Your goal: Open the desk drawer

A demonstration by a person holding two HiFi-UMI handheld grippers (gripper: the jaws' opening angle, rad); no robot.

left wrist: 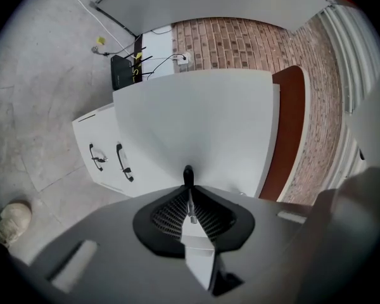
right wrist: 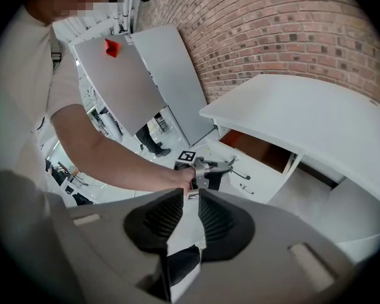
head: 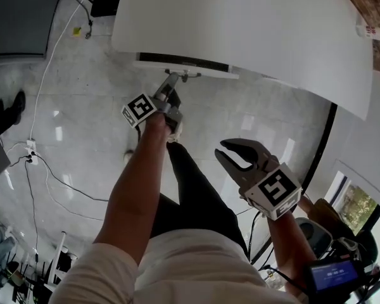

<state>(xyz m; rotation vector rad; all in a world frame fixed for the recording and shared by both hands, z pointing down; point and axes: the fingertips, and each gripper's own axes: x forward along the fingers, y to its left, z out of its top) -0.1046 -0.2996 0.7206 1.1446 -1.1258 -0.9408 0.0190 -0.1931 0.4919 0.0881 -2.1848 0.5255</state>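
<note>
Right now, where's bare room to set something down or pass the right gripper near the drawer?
Free: the white desk top, bare where visible; the floor between the shoes and the left arm; the air between the right gripper, jaws open, and the drawer. Crowded: the drawer handle, where the left gripper is clamped on it.

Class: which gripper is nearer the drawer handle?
Left. The left gripper is clamped on the drawer handle. The right gripper is open and empty, held well back from the handle.
</note>
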